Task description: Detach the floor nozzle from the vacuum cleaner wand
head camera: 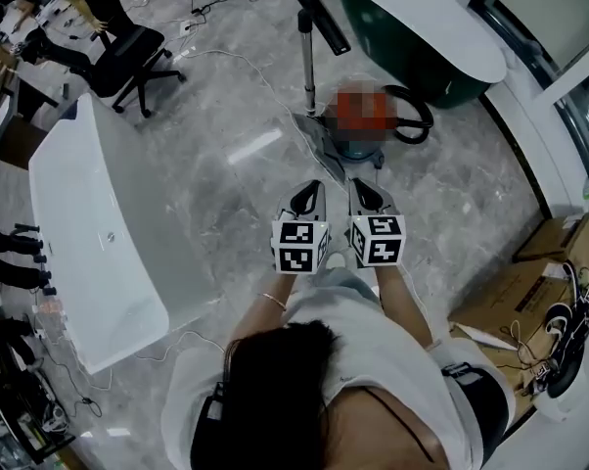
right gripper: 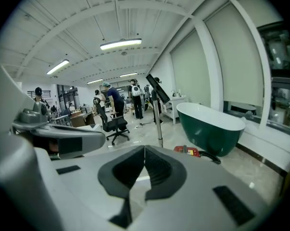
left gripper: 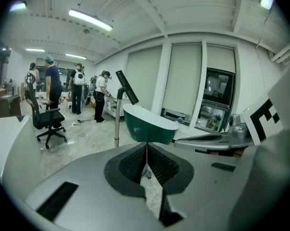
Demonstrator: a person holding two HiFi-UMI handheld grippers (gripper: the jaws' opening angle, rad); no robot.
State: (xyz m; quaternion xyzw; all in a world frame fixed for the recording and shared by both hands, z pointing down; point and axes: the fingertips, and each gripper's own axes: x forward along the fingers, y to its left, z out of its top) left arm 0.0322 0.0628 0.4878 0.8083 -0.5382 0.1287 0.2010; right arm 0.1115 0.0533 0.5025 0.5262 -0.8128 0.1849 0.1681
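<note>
The vacuum cleaner's metal wand (head camera: 307, 57) stands upright on the grey marble floor, with a black handle (head camera: 319, 8) slanting at its top. Its red body (head camera: 361, 116) and black hose (head camera: 412, 116) lie just to its right. A grey part at the wand's foot (head camera: 319, 137) looks like the floor nozzle. My left gripper (head camera: 307, 196) and right gripper (head camera: 365, 194) hang side by side short of the vacuum, both shut and empty. The right gripper view shows the wand (right gripper: 158, 119) and red body (right gripper: 188, 151) ahead; the closed jaws hide the wand's foot. The left gripper view shows the wand (left gripper: 117, 124) too.
A white bathtub (head camera: 99, 233) lies at the left and a dark green one (head camera: 412, 27) behind the vacuum. A black office chair (head camera: 128, 62) stands at the back left, with cables on the floor nearby. Cardboard boxes (head camera: 529, 292) sit at the right. Several people stand far off.
</note>
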